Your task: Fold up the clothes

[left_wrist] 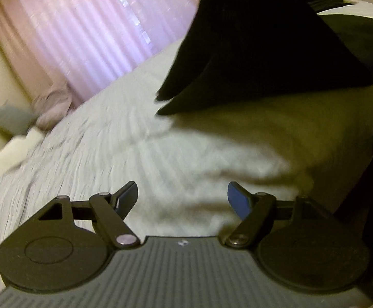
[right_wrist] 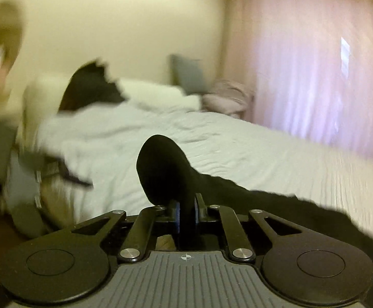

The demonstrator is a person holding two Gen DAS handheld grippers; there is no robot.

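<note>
Black cloth (right_wrist: 166, 169) is clamped in the right claw (right_wrist: 186, 213), a fold bulging above the pads and blocking part of the white bed (right_wrist: 238, 148). The left claw (left_wrist: 182, 200) stands apart, empty, over the bedcover, near the lifted garment. Pink curtain (left_wrist: 83, 38), grey pillow (right_wrist: 189, 74) behind.

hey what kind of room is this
Most likely a bedroom: a bed with white bedding, pillows piled at its head, and a pink curtain covering the window beside it.
</note>
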